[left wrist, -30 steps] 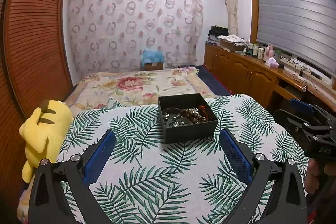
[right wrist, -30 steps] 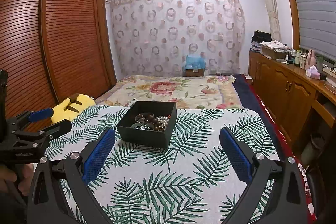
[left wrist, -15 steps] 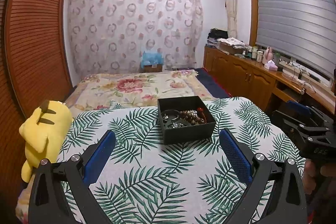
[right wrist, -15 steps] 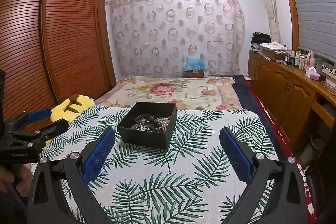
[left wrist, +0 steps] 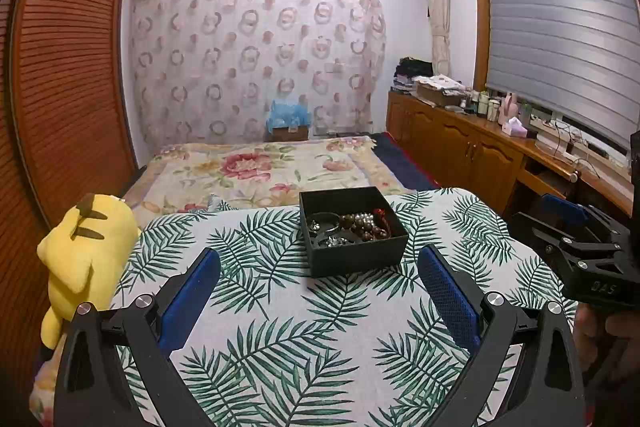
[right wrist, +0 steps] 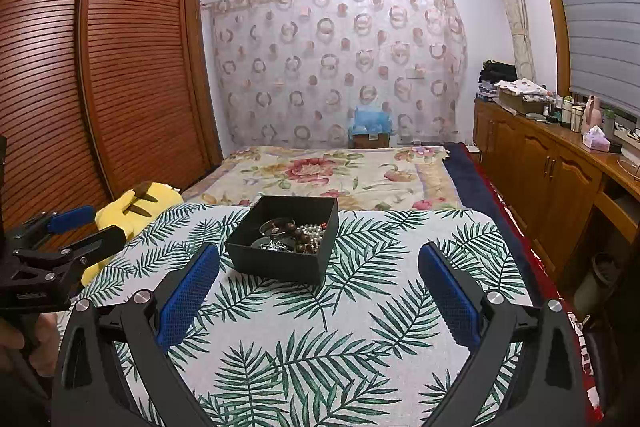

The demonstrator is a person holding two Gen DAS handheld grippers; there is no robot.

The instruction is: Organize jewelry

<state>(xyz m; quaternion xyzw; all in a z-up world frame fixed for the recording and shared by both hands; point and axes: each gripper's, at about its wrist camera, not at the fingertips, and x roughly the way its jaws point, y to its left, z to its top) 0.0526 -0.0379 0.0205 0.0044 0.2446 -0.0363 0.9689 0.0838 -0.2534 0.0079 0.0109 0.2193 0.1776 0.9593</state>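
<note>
On the palm-print worktop (left wrist: 280, 327) I see the black jewelry box (left wrist: 354, 241) ahead of both wide-open, empty grippers, left gripper (left wrist: 318, 291) slightly nearer than right gripper (right wrist: 318, 291).

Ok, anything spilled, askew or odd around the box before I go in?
Nothing spilled: the tablecloth shows no loose pieces. The box sits upright, turned slightly askew to the table edge. Inside, the jewelry lies in one tangled heap. Both grippers, left and right, are open and short of it.

The only lettering I can read is "DAS", embossed on the black body of the right tongs (left wrist: 560, 215).
</note>
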